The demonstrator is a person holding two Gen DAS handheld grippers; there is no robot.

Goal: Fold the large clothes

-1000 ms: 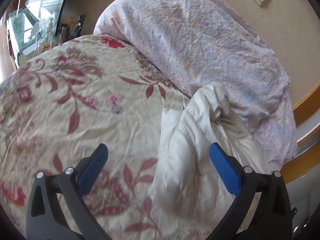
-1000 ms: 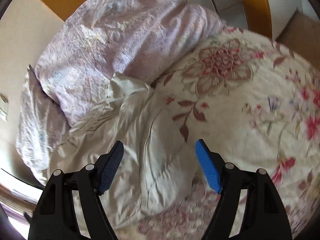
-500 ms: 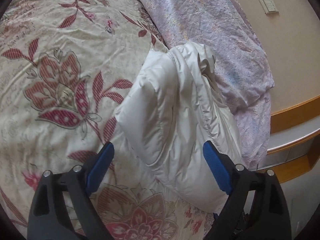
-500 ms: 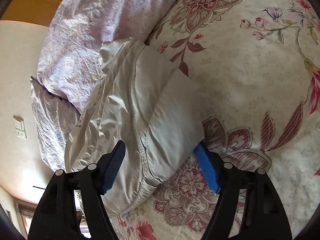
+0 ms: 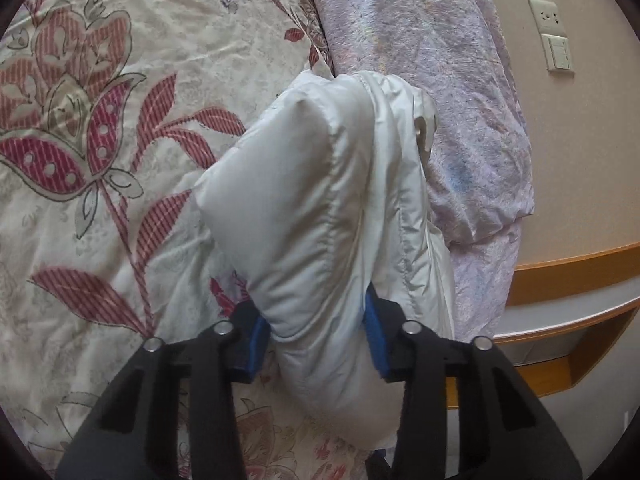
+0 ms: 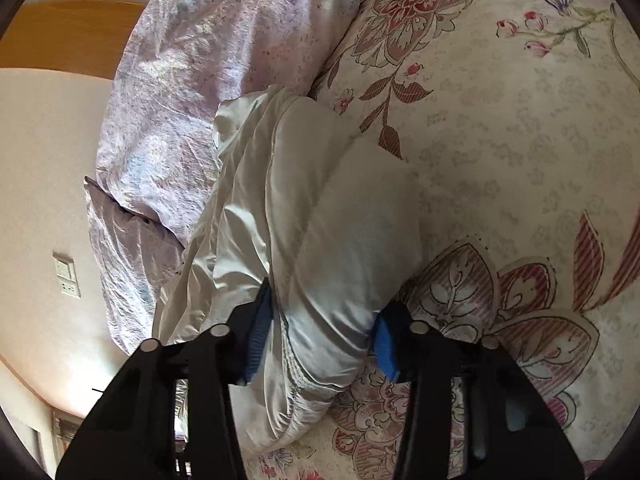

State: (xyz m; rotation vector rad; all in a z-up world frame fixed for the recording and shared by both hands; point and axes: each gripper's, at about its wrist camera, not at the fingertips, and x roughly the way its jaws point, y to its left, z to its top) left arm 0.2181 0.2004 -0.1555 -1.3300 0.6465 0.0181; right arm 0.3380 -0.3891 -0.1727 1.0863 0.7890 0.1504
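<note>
A puffy white padded jacket (image 5: 320, 216) lies folded into a thick bundle on the floral bedspread (image 5: 100, 128), against a lilac pillow. My left gripper (image 5: 316, 340) has its blue pads pressed on either side of the bundle's near end, shut on the jacket. In the right wrist view the same jacket (image 6: 328, 232) lies between the pads of my right gripper (image 6: 320, 340), which squeeze its near end from both sides. The jacket's underside is hidden.
The lilac pillow (image 5: 432, 80) lies along the headboard side; it also shows in the right wrist view (image 6: 208, 64). A beige wall with a socket and switch (image 5: 554, 36) stands behind. A wooden bedside shelf (image 5: 568, 288) sits at the bed's edge.
Both grippers have moved down onto the jacket and closed from wide open, so their pads now pinch the bundle's near end. The jacket looks more compactly folded than a second ago.
</note>
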